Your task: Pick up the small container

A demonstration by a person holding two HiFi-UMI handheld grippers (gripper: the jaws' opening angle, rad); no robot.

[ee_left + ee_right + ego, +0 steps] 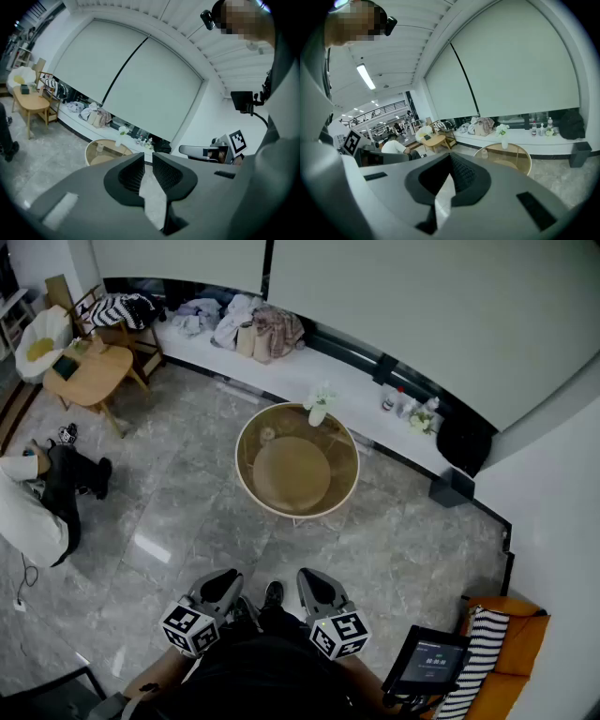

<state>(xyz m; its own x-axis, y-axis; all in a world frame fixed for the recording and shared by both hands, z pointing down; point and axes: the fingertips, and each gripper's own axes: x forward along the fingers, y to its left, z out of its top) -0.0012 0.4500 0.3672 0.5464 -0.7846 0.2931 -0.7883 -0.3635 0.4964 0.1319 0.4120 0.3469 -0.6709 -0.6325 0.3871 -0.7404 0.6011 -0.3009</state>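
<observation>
The small container (269, 434) is a little pale jar standing on the round glass-topped table (251, 479), near its far left rim. It also shows small and distant in the left gripper view (100, 147) and the right gripper view (484, 153). A white vase of flowers (319, 407) stands at the table's far edge. Both grippers are held close to my body, well short of the table. The left gripper (223, 579) (148, 159) has its jaws nearly together with nothing between them. The right gripper (314, 577) (450, 158) is shut and empty.
Grey marble floor lies between me and the table. A white ledge (366, 385) along the far wall carries clothes, bags (267, 332) and bottles (403, 401). A wooden side table (89, 371) and a seated person (33, 512) are at the left. A tablet (429, 660) and an orange seat (520, 638) are at the right.
</observation>
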